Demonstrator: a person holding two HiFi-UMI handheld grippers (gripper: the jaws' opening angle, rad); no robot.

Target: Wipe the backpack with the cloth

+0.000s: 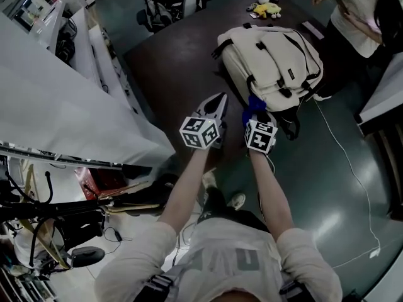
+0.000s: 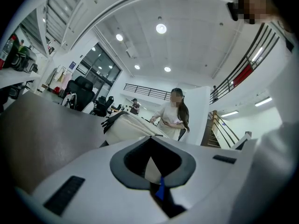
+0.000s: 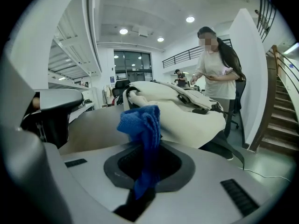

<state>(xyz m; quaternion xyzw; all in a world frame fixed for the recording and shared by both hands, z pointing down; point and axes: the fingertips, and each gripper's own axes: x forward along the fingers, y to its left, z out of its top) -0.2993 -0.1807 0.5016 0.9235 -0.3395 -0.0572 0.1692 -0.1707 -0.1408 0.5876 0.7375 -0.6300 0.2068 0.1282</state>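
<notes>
A cream backpack (image 1: 271, 61) with black straps lies flat on the dark table (image 1: 176, 61); it also fills the middle of the right gripper view (image 3: 187, 111) and shows small in the left gripper view (image 2: 128, 127). My right gripper (image 1: 255, 111) is shut on a blue cloth (image 3: 140, 122), which bunches up above the jaws just short of the backpack's near edge. The cloth (image 1: 253, 104) touches or nearly touches that edge in the head view. My left gripper (image 1: 216, 107) hovers beside it to the left, shut with nothing in it (image 2: 152, 141).
A person in a light top (image 1: 359, 17) stands at the table's far right corner. Small yellow items (image 1: 267, 8) lie beyond the backpack. A white cable (image 1: 352, 168) trails over the floor at right. Office chairs (image 1: 164, 5) and white panels (image 1: 63, 106) stand at left.
</notes>
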